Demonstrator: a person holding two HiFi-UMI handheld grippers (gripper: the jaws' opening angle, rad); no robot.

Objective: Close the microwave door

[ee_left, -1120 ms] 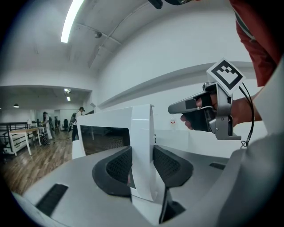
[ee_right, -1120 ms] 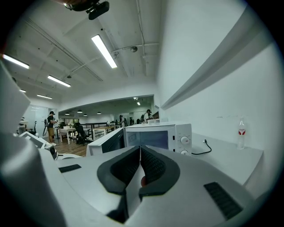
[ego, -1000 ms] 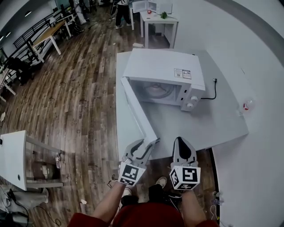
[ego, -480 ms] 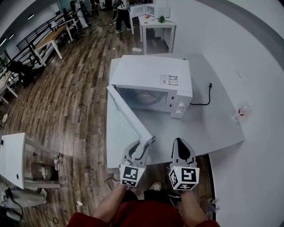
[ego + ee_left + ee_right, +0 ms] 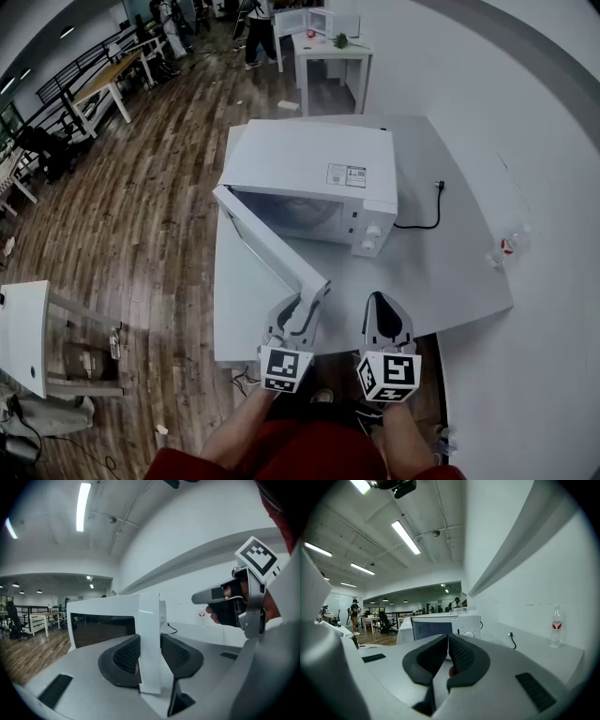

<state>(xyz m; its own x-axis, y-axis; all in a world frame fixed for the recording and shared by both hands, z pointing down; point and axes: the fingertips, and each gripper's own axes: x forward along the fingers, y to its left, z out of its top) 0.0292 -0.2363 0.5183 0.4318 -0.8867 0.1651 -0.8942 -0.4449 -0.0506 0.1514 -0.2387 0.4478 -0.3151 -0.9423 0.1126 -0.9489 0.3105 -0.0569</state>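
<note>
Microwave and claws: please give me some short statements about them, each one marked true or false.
1. The microwave door stands open. True.
2. The left claw is empty. False: it grips the door's free edge, and its jaws have just closed further on it.
3. The right claw holds the bottle. False: it is shut and empty, and the bottle stands on the table.
4. The plug lies loose on the table. True.

White microwave (image 5: 314, 164) sits mid-table (image 5: 450, 272), boxy, label on top, two knobs (image 5: 374, 231) on right of front. Door (image 5: 272, 242) hinged at left, swung wide open, upright, free edge angled toward table's near edge. Dark window in white frame. Pale cavity exposed.
</note>
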